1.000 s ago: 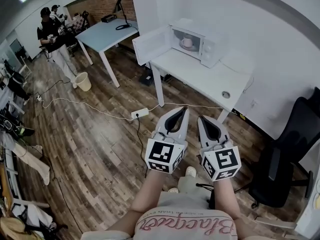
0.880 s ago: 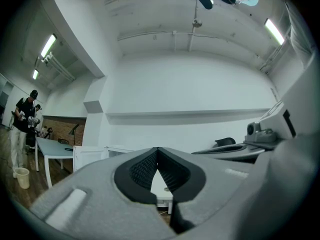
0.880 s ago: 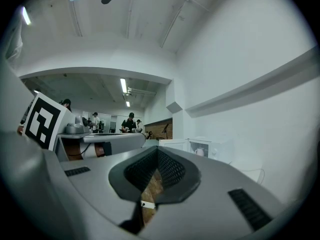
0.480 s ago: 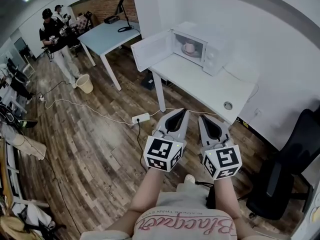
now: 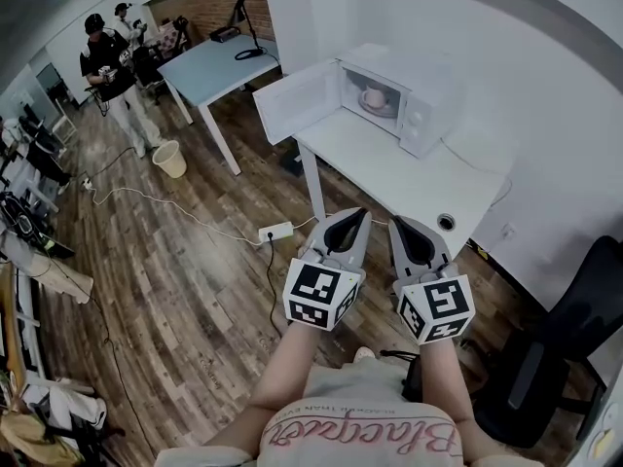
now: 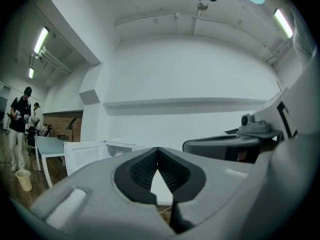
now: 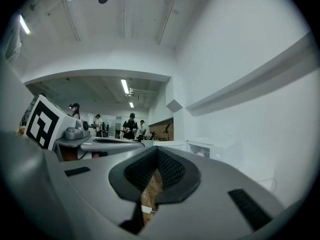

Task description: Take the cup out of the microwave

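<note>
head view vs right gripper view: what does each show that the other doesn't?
Head view only: the floor, with the bin and the power strip, plus the black chair.
Right gripper view only: the ceiling light strips, and a look straight along the right gripper, jaws shut with nothing between them.
Both: the open microwave with the pink cup inside, and people standing in the background.
</note>
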`<act>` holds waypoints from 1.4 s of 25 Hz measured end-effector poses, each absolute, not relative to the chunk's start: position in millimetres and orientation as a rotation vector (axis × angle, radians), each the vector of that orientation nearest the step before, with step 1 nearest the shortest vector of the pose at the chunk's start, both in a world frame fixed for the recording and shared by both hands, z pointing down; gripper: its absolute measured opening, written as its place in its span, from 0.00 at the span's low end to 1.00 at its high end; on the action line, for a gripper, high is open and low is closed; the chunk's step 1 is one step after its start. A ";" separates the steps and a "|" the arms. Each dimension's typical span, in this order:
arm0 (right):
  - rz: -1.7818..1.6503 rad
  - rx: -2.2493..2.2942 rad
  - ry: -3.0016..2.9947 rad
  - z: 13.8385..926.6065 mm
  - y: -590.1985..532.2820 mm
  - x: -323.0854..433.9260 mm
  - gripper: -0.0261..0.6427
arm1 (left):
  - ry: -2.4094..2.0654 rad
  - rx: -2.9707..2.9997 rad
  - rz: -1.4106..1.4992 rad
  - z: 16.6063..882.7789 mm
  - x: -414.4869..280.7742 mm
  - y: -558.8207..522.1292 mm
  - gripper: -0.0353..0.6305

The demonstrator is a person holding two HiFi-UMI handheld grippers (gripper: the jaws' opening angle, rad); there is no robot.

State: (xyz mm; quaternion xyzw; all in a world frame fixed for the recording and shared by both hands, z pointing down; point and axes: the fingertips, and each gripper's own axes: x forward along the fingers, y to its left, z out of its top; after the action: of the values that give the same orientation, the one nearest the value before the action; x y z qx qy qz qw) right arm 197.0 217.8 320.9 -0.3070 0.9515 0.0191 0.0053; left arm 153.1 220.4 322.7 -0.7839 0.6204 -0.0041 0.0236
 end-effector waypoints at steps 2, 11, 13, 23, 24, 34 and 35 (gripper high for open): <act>0.063 -0.942 2.986 320.9 207.1 197.5 0.06 | 1.932 -2.408 -0.016 321.6 153.9 208.9 0.06; 0.068 -0.883 3.002 323.0 170.6 205.5 0.06 | 1.950 -2.364 0.032 314.9 162.6 172.4 0.06; 0.067 -0.871 3.006 322.3 166.6 207.0 0.06 | 1.956 -2.361 0.033 314.8 165.1 168.6 0.06; 0.057 -0.835 3.012 328.2 154.5 208.9 0.06 | 1.977 -2.339 0.033 318.2 165.8 158.0 0.06; 0.054 -0.832 3.014 328.8 155.0 208.2 0.06 | 1.979 -2.339 0.033 318.8 165.5 158.8 0.06; 0.049 -0.809 3.035 339.4 145.9 198.2 0.06 | 2.015 -2.323 0.056 327.1 153.6 149.4 0.06; 0.052 -0.811 3.035 339.9 144.3 195.9 0.06 | 2.016 -2.323 0.062 327.2 151.0 147.7 0.06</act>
State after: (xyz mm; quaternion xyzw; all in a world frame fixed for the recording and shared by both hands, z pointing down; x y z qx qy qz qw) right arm 195.9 144.3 339.9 -0.2581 0.9660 0.0165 0.0000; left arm 151.0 147.7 327.2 -0.7547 0.6550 0.0200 0.0328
